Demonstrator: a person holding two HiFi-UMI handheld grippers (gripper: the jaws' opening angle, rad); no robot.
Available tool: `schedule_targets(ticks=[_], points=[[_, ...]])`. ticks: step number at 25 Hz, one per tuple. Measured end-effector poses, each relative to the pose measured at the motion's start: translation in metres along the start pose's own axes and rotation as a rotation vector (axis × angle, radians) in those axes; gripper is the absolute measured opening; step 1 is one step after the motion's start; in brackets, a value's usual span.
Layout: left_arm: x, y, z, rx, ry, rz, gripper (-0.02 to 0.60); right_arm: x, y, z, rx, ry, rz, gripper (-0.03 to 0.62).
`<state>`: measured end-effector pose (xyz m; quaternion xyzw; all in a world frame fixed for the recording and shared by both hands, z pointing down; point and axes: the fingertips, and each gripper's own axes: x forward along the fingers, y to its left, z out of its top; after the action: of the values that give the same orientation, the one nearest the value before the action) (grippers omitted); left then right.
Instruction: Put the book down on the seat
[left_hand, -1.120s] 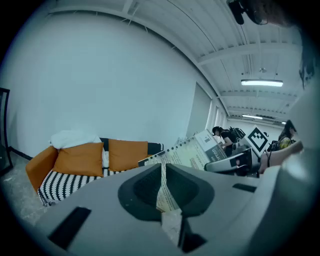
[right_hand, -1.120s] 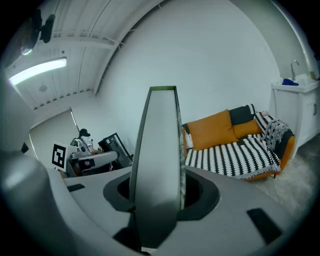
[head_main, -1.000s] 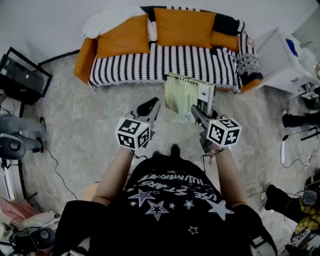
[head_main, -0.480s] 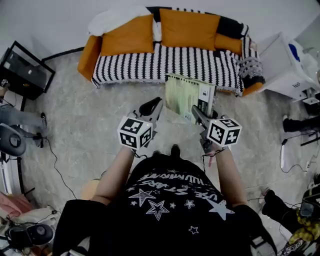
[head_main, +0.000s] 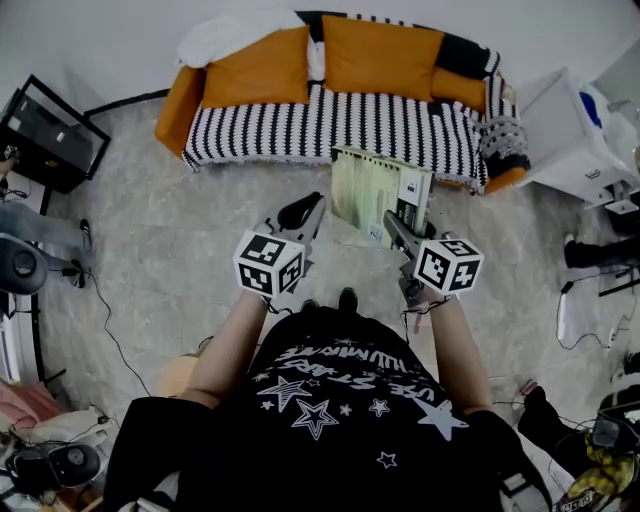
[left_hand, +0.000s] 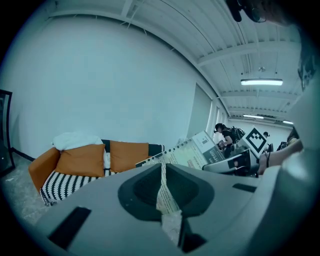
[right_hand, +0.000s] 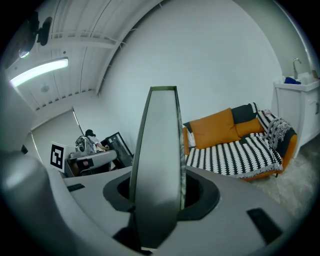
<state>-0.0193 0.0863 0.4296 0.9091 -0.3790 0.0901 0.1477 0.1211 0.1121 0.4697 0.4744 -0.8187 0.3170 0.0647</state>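
Grey marbled floor (head_main: 200, 230); striped sofa (head_main: 380, 125) with orange cushions (head_main: 380, 55) against the wall. Book (head_main: 378, 190): off the seat, in the air before the sofa, clamped edge-on in the right tongs (head_main: 393, 225). Left tongs (head_main: 300, 212): pinched narrow on a printed paper strip (left_hand: 164, 192), beside the book.

Head camera looks steeply down past the person's arms onto the left tool (head_main: 308, 207) and right tool (head_main: 392, 222). Each tool's camera rides just behind its jaws, facing roughly level along them. All three views share the book (head_main: 365, 190) at the tips and the sofa (head_main: 380, 125) beyond.
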Motion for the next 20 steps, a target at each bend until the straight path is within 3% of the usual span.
schedule_targets(ticks=[11, 20], points=[[0.018, -0.002, -0.006, 0.031, 0.016, 0.034, 0.034, 0.003, -0.024, -0.002, 0.026, -0.021, 0.050, 0.173], [0.037, -0.001, 0.022, 0.066, -0.005, 0.122, 0.034, 0.007, -0.066, 0.021, 0.064, -0.018, 0.088, 0.173]])
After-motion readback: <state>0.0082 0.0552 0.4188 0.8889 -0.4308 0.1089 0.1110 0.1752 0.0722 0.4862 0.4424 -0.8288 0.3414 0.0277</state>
